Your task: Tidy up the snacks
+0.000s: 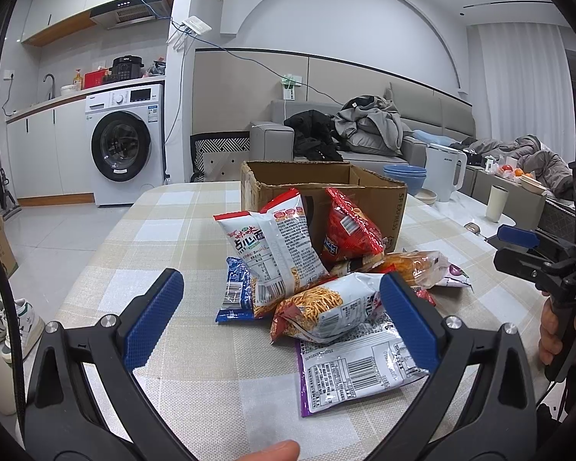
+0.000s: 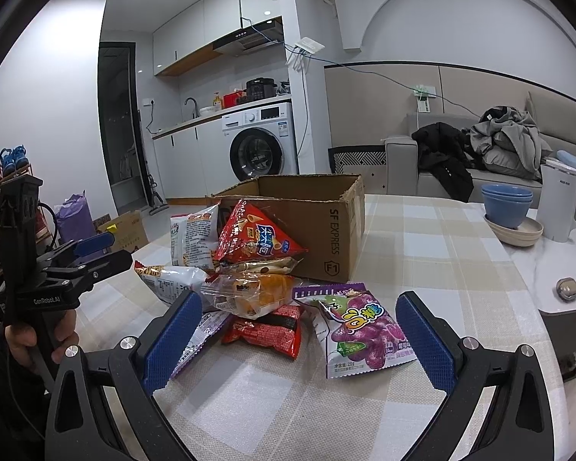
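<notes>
A pile of snack bags lies on the checked tablecloth in front of an open cardboard box (image 1: 318, 188) (image 2: 311, 223). In the left wrist view a white noodle-snack bag (image 1: 276, 249) leans on the box beside a red triangular bag (image 1: 349, 230); another noodle bag (image 1: 326, 311) and a flat purple-edged bag (image 1: 353, 372) lie nearer. My left gripper (image 1: 284, 307) hovers open just short of the pile, holding nothing. My right gripper (image 2: 303, 330) is open too, with a purple grape-candy bag (image 2: 361, 330), a red pack (image 2: 265, 330) and an orange clear bag (image 2: 249, 292) ahead between its fingers.
Stacked blue bowls (image 2: 507, 207) on a plate and a white kettle (image 2: 562, 203) stand at the table's right end, with a white cup (image 1: 497, 203) further over. A small round object (image 2: 567, 288) lies near the marble edge. A sofa with clothes sits behind.
</notes>
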The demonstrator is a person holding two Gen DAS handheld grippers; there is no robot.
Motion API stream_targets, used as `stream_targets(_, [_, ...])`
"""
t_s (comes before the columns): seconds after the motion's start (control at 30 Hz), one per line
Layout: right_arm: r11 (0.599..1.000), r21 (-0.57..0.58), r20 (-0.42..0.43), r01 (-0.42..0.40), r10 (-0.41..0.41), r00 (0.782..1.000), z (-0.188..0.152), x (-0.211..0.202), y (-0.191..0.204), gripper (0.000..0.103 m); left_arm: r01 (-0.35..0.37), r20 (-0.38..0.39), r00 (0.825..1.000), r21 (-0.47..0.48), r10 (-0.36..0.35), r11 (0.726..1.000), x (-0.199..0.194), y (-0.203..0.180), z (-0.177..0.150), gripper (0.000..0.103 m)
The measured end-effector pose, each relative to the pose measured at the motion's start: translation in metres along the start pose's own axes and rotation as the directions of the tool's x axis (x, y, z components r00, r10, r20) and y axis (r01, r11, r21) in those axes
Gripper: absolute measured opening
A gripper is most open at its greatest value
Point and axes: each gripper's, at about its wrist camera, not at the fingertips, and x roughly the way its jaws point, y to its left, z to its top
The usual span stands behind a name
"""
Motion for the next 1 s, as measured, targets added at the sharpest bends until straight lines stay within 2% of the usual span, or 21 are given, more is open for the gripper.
stream_targets(1.0, [1.0,0.006,-0.009,0.006,-0.006,1.0,0.0001,0.0005,-0.0039,0.103,0.0,-0.001,1.0,0.0,0.0,1.0,0.0001,0.0,0.0,0.102])
